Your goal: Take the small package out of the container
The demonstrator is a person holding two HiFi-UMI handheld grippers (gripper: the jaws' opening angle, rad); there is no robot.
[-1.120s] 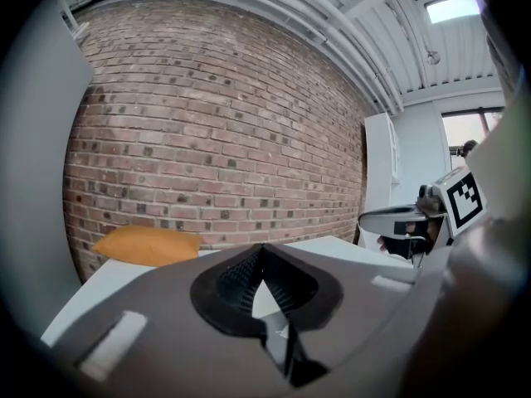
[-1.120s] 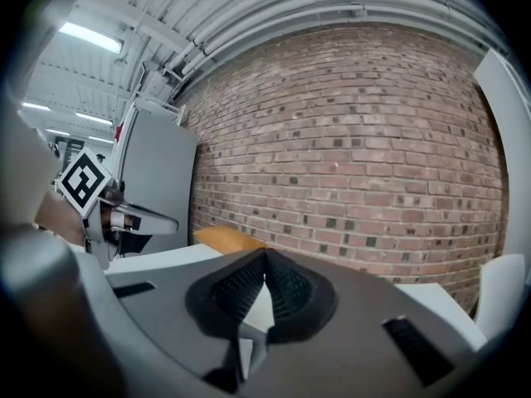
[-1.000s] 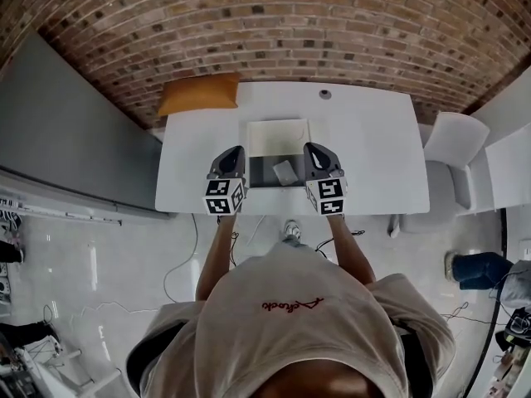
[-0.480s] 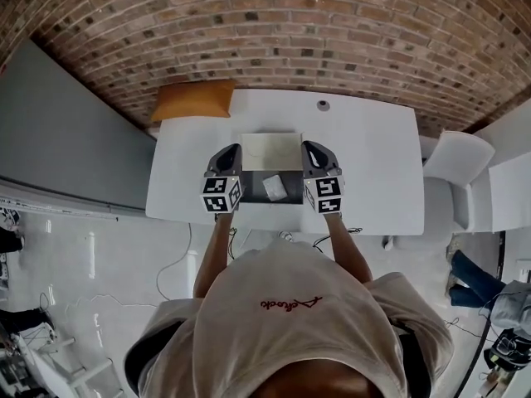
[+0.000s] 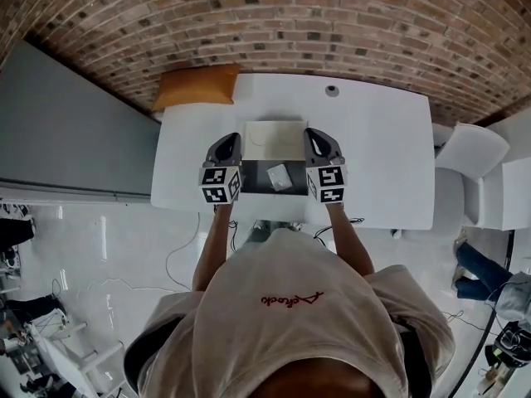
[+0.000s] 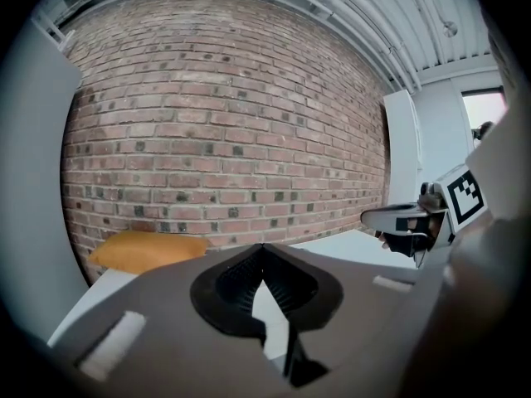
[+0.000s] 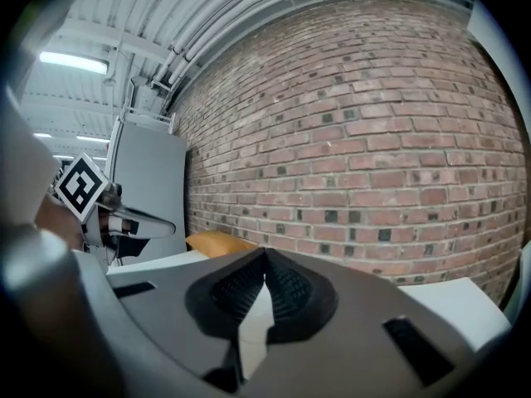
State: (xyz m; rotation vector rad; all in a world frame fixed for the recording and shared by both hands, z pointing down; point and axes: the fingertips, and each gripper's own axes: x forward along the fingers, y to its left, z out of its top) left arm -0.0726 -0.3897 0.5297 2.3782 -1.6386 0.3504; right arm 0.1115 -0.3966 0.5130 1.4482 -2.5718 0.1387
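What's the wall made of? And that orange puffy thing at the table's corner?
The wall looks like rough, matte brick: red-brown blocks with pale mortar lines between them. The orange thing seems soft, maybe fabric or padded paper, with rounded, puffy edges and no shine. It is too far away to tell which.

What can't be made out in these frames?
Package: too small in head view to tell what it is; both gripper views look over it at the wall.
Container: depth unclear from above; gripper views miss it.
Round thing at the table far edge: too small to identify.
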